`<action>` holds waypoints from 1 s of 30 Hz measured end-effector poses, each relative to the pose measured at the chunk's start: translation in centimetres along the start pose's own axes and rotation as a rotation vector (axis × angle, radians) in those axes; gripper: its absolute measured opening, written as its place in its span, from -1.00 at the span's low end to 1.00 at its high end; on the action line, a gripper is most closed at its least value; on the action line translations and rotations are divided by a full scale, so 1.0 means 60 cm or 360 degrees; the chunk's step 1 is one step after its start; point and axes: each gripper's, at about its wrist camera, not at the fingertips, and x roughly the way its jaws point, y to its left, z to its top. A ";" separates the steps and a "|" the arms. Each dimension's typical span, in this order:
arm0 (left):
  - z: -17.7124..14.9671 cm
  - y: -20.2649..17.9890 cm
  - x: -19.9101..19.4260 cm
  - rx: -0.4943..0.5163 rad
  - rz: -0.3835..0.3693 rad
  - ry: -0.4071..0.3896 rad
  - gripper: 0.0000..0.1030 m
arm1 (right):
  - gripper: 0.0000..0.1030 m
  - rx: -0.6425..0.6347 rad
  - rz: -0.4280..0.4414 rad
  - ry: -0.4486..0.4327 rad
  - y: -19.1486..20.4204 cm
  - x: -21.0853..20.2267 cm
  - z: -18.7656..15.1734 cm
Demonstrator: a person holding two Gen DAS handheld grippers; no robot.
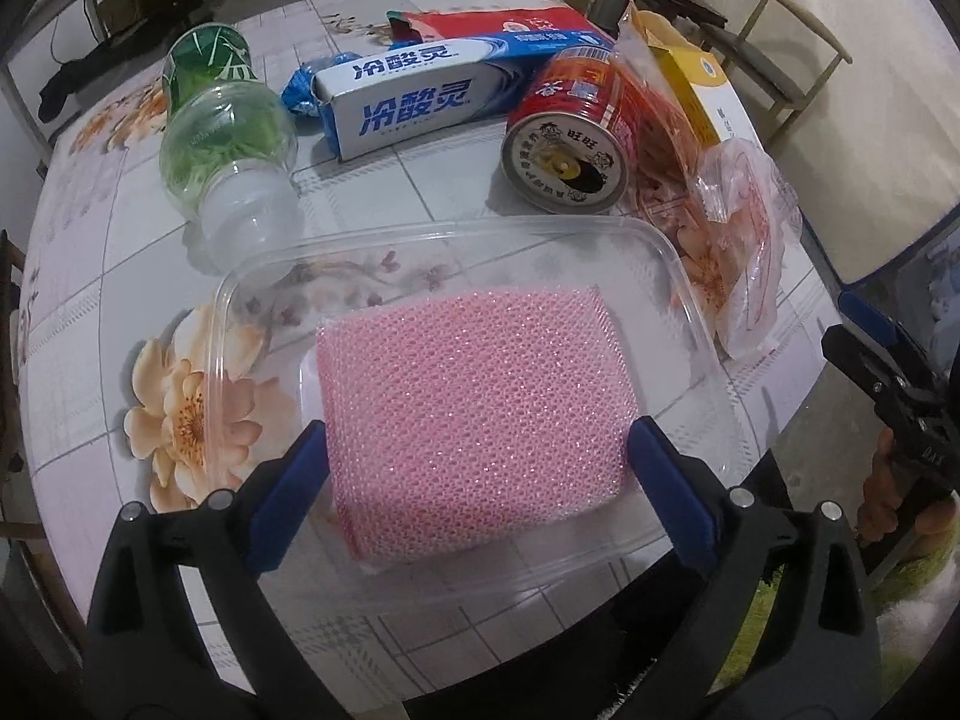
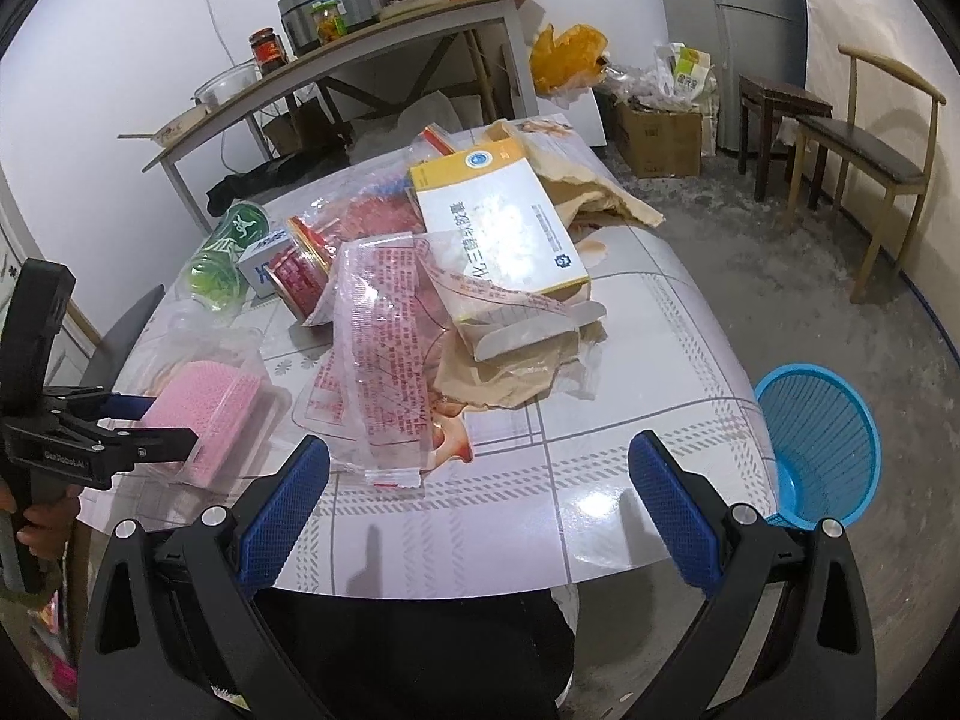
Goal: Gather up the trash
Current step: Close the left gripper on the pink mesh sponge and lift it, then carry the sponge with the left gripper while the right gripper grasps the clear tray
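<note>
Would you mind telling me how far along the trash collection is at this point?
Nothing looks collected yet: what shows of the blue basket beside the table is empty. In hand: the open left gripper straddles the pink sponge in the clear tray. Left on the table: bottle, toothpaste box, can, plastic bags, yellow box.

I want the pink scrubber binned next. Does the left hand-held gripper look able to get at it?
Probably yes. The left hand-held gripper stands open, its fingers either side of the pink scrubber, which lies uncovered in the clear tray; only the low tray rim is nearby.
</note>
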 end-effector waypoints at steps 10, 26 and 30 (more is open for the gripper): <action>-0.014 -0.006 -0.054 -0.0040 0.0096 -0.0296 0.04 | 0.88 0.0043 -0.0019 0.0022 -0.012 0.006 0.003; -0.047 0.020 -0.118 -0.0239 -0.0146 -0.0615 -0.64 | 0.88 -0.0043 0.0178 0.0012 0.047 -0.023 -0.007; -0.061 0.043 -0.138 -0.0348 -0.0254 -0.0698 -0.65 | 0.88 -0.0142 0.0297 0.0024 0.096 -0.026 -0.008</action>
